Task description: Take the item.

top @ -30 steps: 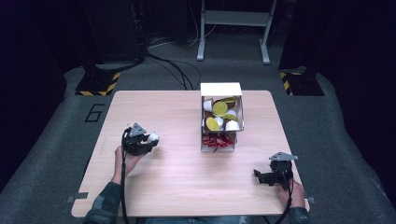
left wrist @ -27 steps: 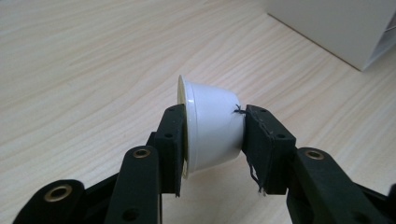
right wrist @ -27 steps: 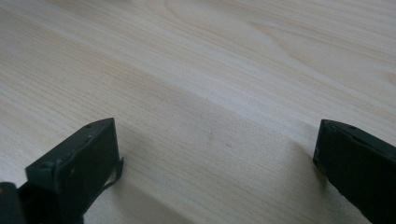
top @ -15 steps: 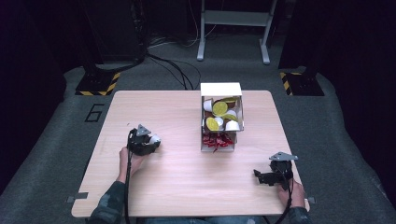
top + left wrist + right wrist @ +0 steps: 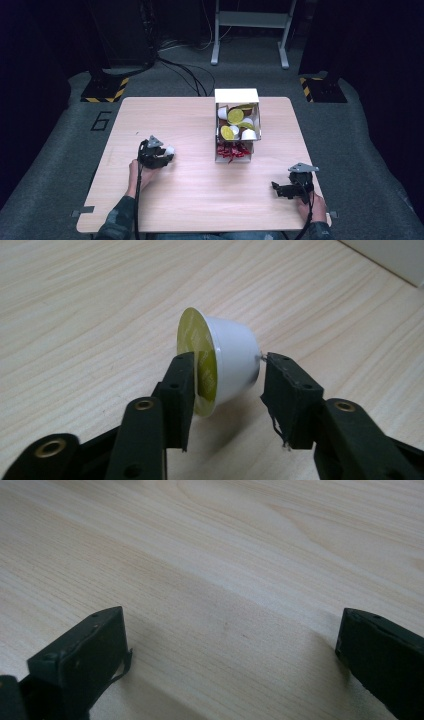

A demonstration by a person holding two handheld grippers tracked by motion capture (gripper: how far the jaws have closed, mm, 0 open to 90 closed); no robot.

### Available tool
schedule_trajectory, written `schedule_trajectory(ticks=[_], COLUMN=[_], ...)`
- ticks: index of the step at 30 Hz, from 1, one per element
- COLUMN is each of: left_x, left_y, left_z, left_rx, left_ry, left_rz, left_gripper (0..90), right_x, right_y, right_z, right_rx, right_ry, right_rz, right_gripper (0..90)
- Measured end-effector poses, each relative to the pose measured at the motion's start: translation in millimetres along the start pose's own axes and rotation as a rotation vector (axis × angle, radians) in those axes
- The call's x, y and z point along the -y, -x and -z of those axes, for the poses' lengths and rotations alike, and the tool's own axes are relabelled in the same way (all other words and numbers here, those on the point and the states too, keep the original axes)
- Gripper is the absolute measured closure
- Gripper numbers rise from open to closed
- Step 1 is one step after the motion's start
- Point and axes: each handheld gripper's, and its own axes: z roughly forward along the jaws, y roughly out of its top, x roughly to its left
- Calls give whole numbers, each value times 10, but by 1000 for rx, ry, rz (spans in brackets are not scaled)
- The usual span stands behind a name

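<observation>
A white coffee capsule [image 5: 225, 360] with a yellow-green lid lies on its side on the wooden table [image 5: 190, 195], left of the middle. My left gripper [image 5: 227, 375] stands around it. One pad is against the lid, and a slim gap shows at the capsule's base. Its jaws have just been opening, with the capsule still between them. From above, the left gripper [image 5: 167, 152] and the capsule [image 5: 170, 149] lie left of the box. My right gripper [image 5: 275, 187] rests near the front right corner, open wide over bare wood [image 5: 232, 630].
A white cardboard box [image 5: 236, 95] stands at the table's middle back. It holds several yellow-lidded and white capsules [image 5: 235, 116] and, in its near part, red wrappers [image 5: 232, 150]. Dark floor with cables surrounds the table.
The left gripper has drifted slightly toward the person's side with the capsule. The right gripper has stayed put.
</observation>
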Motion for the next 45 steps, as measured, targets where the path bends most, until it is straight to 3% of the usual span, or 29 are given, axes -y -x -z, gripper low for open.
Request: schedule_trajectory(ticks=[5, 10, 17, 31, 45], left_x=[-12, -16, -13, 126, 539], left_y=[25, 27, 11, -74, -100], left_z=[97, 222, 385, 765, 1055], left_rx=[20, 32, 18, -57, -119], left_ry=[20, 30, 68, 155, 153], left_rz=[22, 42, 79, 145, 189], left_gripper=[451, 316, 165, 96, 53], right_x=[0, 0, 0, 0, 0], right_y=[0, 0, 0, 0, -1], right_z=[0, 0, -1, 0, 0], right_rx=[0, 0, 0, 0, 1], right_ry=[0, 0, 0, 0, 0], right_rz=[0, 0, 0, -1, -2], right_gripper=[0, 0, 0, 0, 0])
